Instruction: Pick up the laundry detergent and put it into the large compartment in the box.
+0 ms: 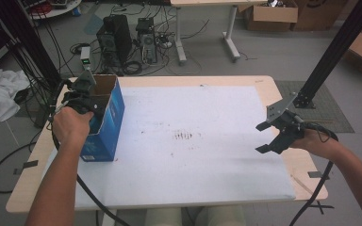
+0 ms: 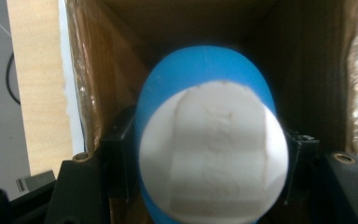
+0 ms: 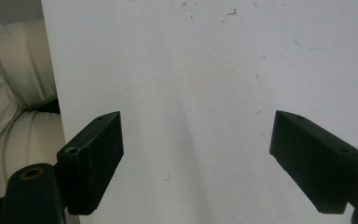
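The left gripper (image 2: 209, 154), clamped on a blue-and-white rounded object (image 2: 209, 144), is placing it into the blue cardboard box (image 1: 104, 120) at the table's left. Next it should release; the right gripper (image 3: 198, 158) hangs wide open and empty.

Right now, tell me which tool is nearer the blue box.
Left. The left tool reaches into the blue box, shut on a blue-and-white object. The right tool hovers open across the table, far from the box.
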A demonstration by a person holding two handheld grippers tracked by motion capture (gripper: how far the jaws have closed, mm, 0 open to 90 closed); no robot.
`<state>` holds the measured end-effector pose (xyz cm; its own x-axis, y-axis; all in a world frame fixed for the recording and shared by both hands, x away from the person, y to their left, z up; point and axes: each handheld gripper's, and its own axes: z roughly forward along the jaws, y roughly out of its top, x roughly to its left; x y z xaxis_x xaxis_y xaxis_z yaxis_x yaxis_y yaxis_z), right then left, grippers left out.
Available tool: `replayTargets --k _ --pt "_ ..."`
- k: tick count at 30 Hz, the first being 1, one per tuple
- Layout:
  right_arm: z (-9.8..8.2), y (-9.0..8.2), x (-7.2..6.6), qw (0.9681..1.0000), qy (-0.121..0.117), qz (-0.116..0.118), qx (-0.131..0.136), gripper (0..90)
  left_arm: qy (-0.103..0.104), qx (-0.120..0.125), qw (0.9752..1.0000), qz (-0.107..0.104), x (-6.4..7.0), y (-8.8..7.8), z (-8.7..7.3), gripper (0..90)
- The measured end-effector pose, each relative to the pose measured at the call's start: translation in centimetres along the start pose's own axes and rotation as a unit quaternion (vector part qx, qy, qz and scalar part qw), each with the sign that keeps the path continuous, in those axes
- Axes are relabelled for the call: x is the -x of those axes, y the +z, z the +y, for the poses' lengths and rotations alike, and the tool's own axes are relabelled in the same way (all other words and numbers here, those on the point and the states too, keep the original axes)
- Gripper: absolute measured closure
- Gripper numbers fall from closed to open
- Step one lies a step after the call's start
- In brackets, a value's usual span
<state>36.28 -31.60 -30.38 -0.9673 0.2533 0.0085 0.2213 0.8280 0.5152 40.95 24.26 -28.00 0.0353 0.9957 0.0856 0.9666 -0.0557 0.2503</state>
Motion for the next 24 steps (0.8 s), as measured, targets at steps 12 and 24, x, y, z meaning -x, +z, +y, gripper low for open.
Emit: replayTargets --k 12,24 --pt "-0.06 0.27 -0.23 1.0000 -0.001 0.003 -0.005 17.4 -0.013 0.001 0.9997 -0.023 -0.41 -0.25 0.06 33.7" --pt "-0.07 0.81 -0.49 0.9998 -0.004 0.010 -0.015 17.4 -0.020 0.012 0.9994 -0.024 -0.47 -0.87 0.07 30.6"
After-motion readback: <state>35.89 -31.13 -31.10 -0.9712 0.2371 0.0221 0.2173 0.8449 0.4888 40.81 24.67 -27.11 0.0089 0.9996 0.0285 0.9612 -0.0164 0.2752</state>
